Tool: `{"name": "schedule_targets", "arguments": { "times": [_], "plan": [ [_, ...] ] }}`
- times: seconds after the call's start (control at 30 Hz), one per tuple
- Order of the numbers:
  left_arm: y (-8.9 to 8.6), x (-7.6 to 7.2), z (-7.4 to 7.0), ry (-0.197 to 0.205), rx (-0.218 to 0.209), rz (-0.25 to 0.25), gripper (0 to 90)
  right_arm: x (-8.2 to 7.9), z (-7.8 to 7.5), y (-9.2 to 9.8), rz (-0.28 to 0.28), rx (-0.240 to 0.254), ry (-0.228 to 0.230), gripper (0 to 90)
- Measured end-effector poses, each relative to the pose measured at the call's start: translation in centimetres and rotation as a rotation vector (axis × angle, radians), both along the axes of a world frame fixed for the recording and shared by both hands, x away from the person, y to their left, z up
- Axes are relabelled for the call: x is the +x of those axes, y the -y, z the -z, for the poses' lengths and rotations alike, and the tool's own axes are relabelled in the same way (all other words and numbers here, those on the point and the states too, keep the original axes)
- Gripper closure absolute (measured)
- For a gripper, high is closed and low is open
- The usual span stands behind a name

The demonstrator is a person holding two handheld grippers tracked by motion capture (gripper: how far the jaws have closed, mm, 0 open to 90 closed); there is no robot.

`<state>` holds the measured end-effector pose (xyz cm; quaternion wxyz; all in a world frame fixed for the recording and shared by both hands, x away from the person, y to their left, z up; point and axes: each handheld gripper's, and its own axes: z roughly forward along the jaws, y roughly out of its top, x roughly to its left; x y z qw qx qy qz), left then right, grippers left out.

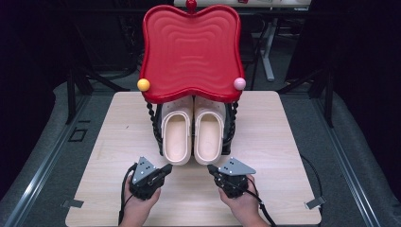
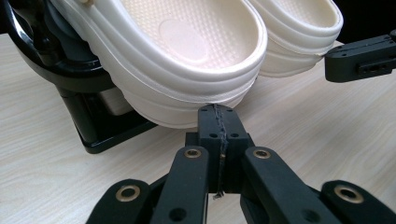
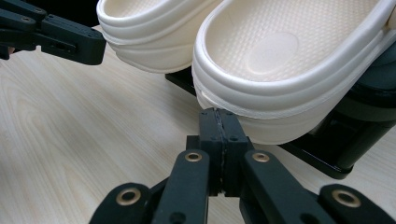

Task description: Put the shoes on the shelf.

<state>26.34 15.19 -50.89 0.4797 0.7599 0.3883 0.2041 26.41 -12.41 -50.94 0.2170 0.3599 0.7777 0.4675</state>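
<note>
At the left of the high view, the person's left hand (image 1: 137,208) is holding the left gripper (image 1: 166,169) low over the light wooden table (image 1: 279,142), its tip aiming toward the heel of the left cream clog (image 1: 177,135). In the left gripper view its two black jaws are pressing flat against each other, clenched with nothing between them, and their tip is sitting just under the rounded heel of that clog (image 2: 187,51); whether it is touching the heel I cannot tell.

Both clogs are resting side by side, touching, heels toward the person, on the lower tier of a black rack (image 1: 156,127) standing at the middle of the table. A red wavy-edged tray (image 1: 189,47) is topping the rack, with a yellow ball (image 1: 143,84) at its left corner and a pink ball (image 1: 239,83) at its right.

Further right, the right cream clog (image 1: 208,135) is lying with its heel facing the right gripper (image 1: 211,170), which the right hand (image 1: 243,205) is holding. In the right gripper view its jaws are likewise clamped together on nothing, their tip just below that clog's heel (image 3: 289,60).
</note>
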Motion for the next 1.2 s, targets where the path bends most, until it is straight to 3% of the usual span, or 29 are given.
{"name": "schedule_targets", "arguments": {
  "times": [0.4,0.6,0.9,1.2],
  "plan": [
    [-0.5,0.9,-0.9,0.018,-0.001,-0.019,90.0,0.7,-0.8,0.1,0.025,-0.021,0.013,90.0],
    [-0.3,2.1,-1.2,0.029,-0.01,-0.036,90.0,1.8,-1.3,0.4,0.059,-0.028,0.016,90.0],
    [-0.5,4.1,-1.3,0.02,-0.018,-0.079,90.0,3.3,-1.9,0.7,0.099,-0.038,0.031,90.0],
    [0.0,5.5,-1.5,0.014,-0.013,-0.092,90.0,4.8,-2.1,0.5,0.126,-0.029,0.032,90.0]
  ]
}}
